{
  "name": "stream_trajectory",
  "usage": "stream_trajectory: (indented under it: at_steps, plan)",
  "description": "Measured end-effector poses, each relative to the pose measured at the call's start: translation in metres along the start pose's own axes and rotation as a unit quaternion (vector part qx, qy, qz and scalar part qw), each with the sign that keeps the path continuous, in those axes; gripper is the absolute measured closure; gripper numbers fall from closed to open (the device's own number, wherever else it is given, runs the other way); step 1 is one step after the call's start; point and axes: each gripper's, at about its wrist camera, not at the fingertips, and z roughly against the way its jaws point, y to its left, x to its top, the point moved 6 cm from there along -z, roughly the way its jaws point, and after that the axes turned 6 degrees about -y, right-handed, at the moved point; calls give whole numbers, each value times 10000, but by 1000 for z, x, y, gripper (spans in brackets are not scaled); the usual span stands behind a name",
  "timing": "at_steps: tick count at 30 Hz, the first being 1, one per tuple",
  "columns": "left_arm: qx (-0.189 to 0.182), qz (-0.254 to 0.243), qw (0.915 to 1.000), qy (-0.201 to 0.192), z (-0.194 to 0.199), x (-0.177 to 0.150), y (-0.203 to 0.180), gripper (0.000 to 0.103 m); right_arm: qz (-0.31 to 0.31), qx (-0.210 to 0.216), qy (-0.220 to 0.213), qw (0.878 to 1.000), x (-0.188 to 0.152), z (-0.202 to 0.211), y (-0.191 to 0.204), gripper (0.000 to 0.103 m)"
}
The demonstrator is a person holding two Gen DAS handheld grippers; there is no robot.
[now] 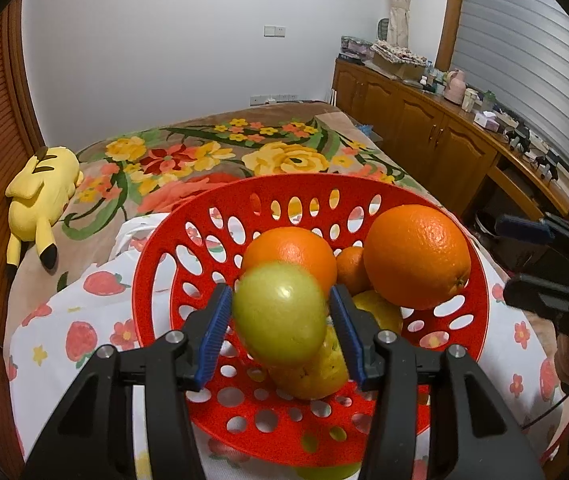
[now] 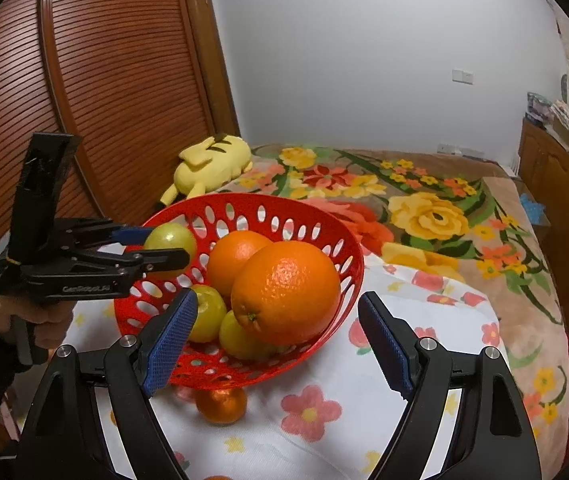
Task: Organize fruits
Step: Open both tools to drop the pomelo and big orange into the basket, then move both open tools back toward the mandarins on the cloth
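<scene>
Centre of the left wrist view: left gripper (image 1: pixel 280 320) clamps green apple (image 1: pixel 280 312) over red basket (image 1: pixel 156 264); right gripper (image 2: pixel 276 344) gapes empty. Risk: dropped apple knocks big orange (image 1: pixel 418 256) out.

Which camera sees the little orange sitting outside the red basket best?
The right wrist view. There the small round mandarin lies in plain sight on the white flowered cloth, just in front of the red perforated plastic basket. The left wrist view does not show it; a blurry green-yellow fruit edge shows at the bottom.
</scene>
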Motion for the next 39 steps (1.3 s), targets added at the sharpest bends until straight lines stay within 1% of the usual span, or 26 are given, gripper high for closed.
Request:
stream_trajectory:
  at_steps: [4, 9, 14, 18, 24, 28, 31, 32, 39]
  plan:
    - [-21, -26, 10000, -81, 10, 2, -4, 49, -22, -12, 12, 10000, -5, 4, 1, 19]
    - [-70, -56, 9998, -191, 33, -5, -10, 47, -88, -39, 25, 10000, -13, 13, 5, 19]
    - [-141, -22, 9994, -316, 59, -20, -11, 44, -160, -70, -32, 9998, -26, 28, 14, 19]
    - [-193, 1, 9992, -344, 76, -40, -13, 42, -215, -126, -52, 9997, -40, 39, 23, 19]
    - [-241, 11, 9993, -278, 88, -71, -16, 42, -155, -324, -62, 9993, -66, 56, 43, 19]
    - [-272, -2, 9994, -237, 94, -88, -22, 42, -195, -546, -101, 9983, -81, 63, 46, 19]
    - [-275, 4, 9994, -192, 96, -101, -25, 42, -323, -600, -148, 9976, -90, 69, 47, 20]
    - [-277, 5, 9995, -177, 97, -104, -26, 42, -340, -619, -155, 9974, -92, 71, 47, 22]
    - [-280, 34, 9996, -29, 95, -126, -29, 42, -456, -614, -80, 9970, -108, 76, 48, 29]
